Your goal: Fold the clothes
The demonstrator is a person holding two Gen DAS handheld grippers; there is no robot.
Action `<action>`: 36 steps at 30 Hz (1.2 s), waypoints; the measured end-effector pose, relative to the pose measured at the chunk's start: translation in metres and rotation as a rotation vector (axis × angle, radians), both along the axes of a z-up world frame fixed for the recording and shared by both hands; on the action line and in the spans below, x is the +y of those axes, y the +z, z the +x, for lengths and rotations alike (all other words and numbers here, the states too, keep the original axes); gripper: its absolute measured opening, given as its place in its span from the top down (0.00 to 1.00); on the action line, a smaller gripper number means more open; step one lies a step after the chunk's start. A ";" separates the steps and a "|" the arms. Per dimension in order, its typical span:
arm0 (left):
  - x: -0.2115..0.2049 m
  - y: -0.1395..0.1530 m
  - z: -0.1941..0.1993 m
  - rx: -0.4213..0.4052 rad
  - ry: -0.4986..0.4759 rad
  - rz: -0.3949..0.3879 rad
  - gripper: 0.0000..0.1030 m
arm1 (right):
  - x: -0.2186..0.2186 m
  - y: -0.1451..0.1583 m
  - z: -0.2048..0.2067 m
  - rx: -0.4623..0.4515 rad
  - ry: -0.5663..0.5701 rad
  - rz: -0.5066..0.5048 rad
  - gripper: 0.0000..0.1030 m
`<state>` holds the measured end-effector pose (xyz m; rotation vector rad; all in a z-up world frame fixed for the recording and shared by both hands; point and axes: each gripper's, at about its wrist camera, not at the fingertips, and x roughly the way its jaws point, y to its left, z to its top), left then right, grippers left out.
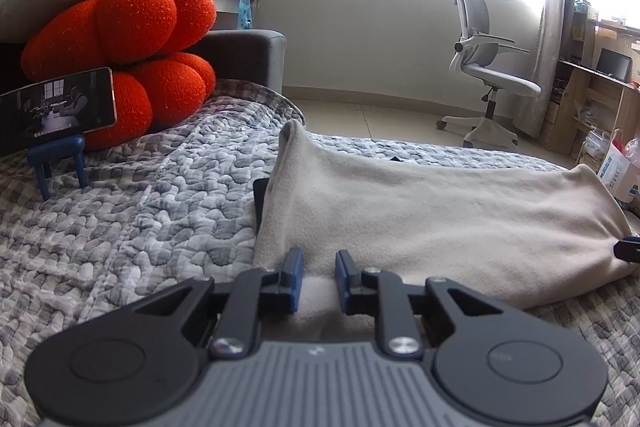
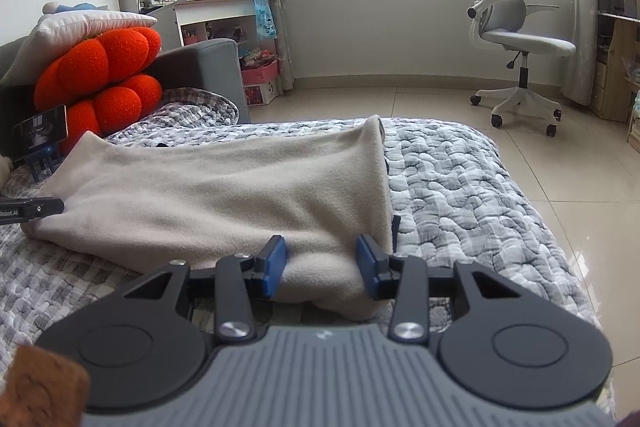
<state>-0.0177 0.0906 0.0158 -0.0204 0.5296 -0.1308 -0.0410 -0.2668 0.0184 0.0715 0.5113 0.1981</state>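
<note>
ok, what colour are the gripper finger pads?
Blue pads on black fingers, clearest in the right wrist view, either side of the beige garment.

The beige garment [image 1: 440,211] is looking like soft matt fleece; the bed [image 1: 140,211] quilt is showing puckered, bumpy cloth.

You are looking at one garment [image 1: 440,219], a beige fleece piece with a soft, matte nap and no visible pattern. It lies flat across the bed [image 1: 140,195], folded at least once so that it forms a broad, thick rectangle. Its near edge is a rounded, doubled fold along the bed's near side. The far corners taper and stand slightly raised toward the bed's far edge. A bit of dark fabric peeks out from beneath its side edge; what it is cannot be told.
</note>
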 end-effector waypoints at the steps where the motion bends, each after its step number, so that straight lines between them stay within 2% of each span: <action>1: 0.000 0.000 0.000 -0.002 0.000 0.003 0.80 | 0.000 0.000 0.000 -0.001 0.000 -0.002 0.59; 14: -0.005 -0.002 -0.002 -0.024 -0.004 0.029 0.80 | 0.007 0.003 -0.005 -0.012 -0.019 -0.028 0.56; 16: -0.006 -0.002 -0.002 -0.028 -0.003 0.038 0.80 | 0.008 0.005 -0.004 -0.022 -0.025 -0.019 0.56; 21: -0.008 -0.002 -0.003 -0.032 -0.002 0.051 0.80 | 0.011 0.018 0.011 -0.031 -0.008 0.090 0.56; 25: -0.009 0.006 -0.001 -0.022 -0.017 0.047 0.80 | 0.030 0.029 0.029 -0.042 0.031 0.064 0.55; 27: -0.009 0.014 0.001 -0.013 -0.029 0.043 0.77 | 0.038 0.033 0.038 -0.049 0.051 0.041 0.55; 29: -0.009 0.028 0.003 -0.030 -0.036 0.012 0.64 | 0.035 0.035 0.048 -0.046 0.038 0.070 0.55; 31: -0.011 0.047 0.010 -0.064 -0.041 -0.020 0.56 | 0.032 0.037 0.059 -0.035 0.019 0.105 0.55; 34: -0.024 0.062 0.036 -0.064 -0.061 -0.019 0.51 | 0.035 0.040 0.079 -0.001 0.002 0.130 0.55; 36: -0.031 0.057 0.064 -0.010 -0.046 -0.005 0.51 | 0.045 0.042 0.093 0.023 0.030 0.109 0.55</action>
